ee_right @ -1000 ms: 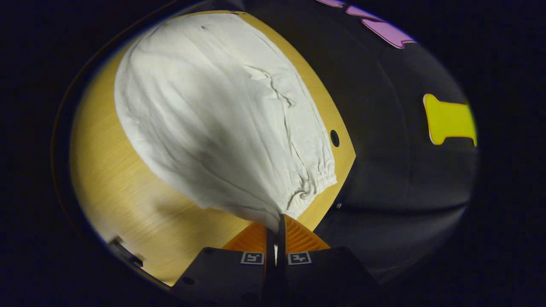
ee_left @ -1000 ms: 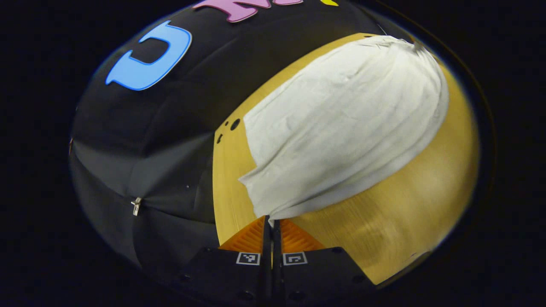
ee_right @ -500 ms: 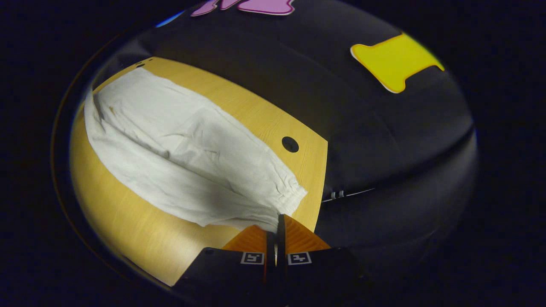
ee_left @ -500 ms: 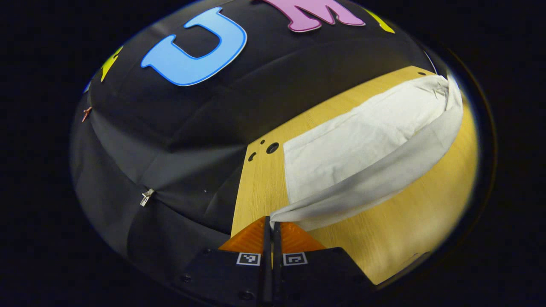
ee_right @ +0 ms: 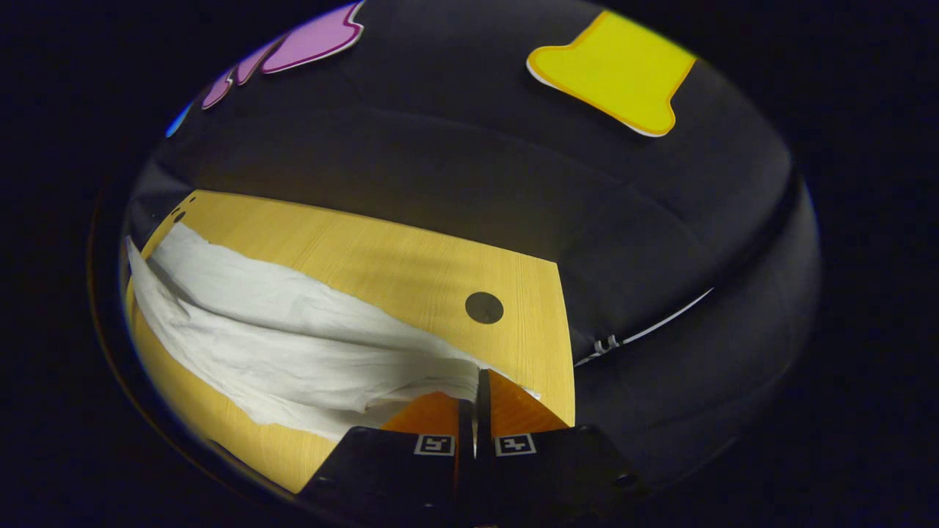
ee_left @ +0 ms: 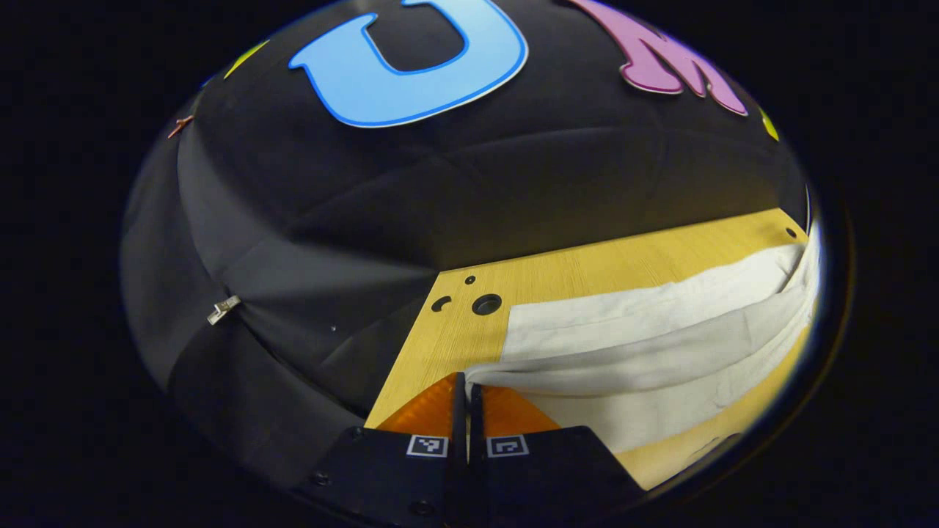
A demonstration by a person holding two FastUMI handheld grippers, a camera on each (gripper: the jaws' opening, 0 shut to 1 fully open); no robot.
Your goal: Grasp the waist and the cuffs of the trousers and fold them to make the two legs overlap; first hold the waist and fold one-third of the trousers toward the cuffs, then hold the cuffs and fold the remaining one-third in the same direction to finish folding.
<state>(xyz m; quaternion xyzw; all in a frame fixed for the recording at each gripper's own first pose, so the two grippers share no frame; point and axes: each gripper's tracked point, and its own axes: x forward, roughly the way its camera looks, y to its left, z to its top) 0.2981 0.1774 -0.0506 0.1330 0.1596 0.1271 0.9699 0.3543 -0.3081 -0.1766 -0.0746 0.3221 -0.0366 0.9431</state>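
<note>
Left hand-held gripper, right hand-held gripper pinched tight on creased white trousers; wood-grain table.

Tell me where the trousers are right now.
The white trousers lie doubled along the wooden table. One end is pinched in the left tool near the corner holes, the other in the right tool.

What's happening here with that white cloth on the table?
A person is folding white trousers on a wooden table with a handheld gripper in each hand. The left gripper and the right gripper are each shut on an edge of the fabric, held low over the table. One layer of cloth is doubled over another, so a fold is under way.
</note>
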